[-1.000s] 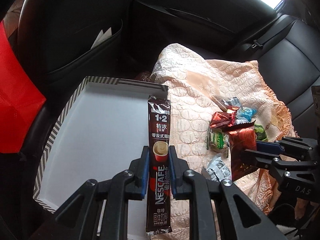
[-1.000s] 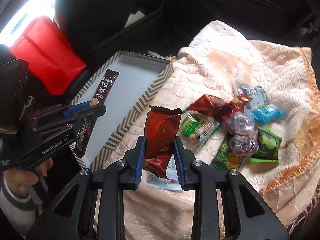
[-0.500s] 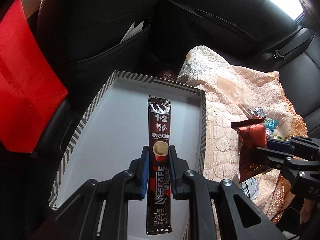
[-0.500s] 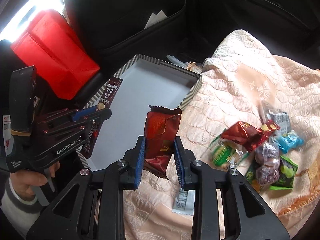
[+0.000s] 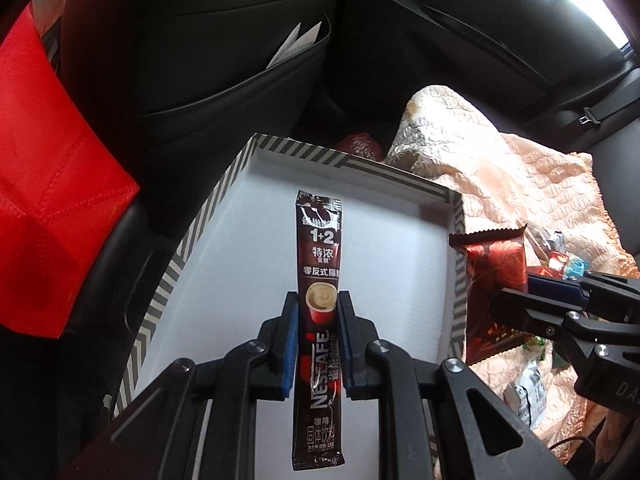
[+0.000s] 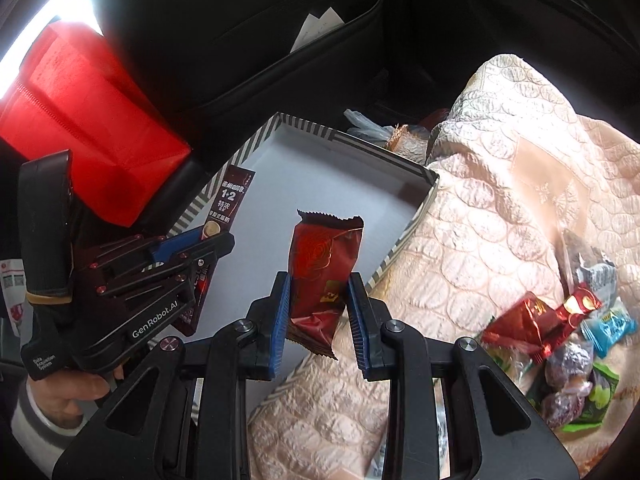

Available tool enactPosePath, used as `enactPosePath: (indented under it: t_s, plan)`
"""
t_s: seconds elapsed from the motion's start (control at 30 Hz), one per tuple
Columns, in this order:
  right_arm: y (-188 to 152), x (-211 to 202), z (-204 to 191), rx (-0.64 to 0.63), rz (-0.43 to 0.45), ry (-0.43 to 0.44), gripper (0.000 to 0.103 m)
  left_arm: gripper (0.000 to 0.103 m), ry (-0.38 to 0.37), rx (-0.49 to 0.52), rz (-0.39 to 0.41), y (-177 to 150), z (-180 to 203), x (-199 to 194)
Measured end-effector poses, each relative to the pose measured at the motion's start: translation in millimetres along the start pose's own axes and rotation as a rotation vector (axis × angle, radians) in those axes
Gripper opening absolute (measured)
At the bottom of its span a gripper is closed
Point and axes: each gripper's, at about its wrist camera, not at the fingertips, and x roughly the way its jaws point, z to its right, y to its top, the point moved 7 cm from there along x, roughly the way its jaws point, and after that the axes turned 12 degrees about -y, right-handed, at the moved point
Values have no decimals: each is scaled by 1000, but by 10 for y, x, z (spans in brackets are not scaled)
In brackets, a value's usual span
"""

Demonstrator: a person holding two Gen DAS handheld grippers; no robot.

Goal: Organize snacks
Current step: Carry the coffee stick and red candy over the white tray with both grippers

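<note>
Left wrist view: left tool (image 5: 318,346) clamps coffee stick (image 5: 319,320) seemingly above striped box (image 5: 240,162).

I counted one coffee stick (image 5: 319,320) and one red snack packet (image 6: 323,276), one in each of my two grippers: left gripper (image 5: 318,344), right gripper (image 6: 319,312). There was one striped-edged box (image 6: 408,168) at centre frame and one red bag (image 6: 92,120) at upper left. In the heap of snacks (image 6: 568,344) at lower right on the one quilted cloth (image 6: 500,200) I made out roughly eight small packets; some overlapped, so the number was uncertain.
</note>
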Motion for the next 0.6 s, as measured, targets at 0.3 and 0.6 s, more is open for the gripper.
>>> enactPosePath:
  t_s: [0.3,0.6]
  plan:
    - [245,422,-43,19,-28,0,27,20,33,-31,-25,194,-143,304]
    - [398,773,60,56,-52,-16,27,20,69,-37,-48,312,-206,590]
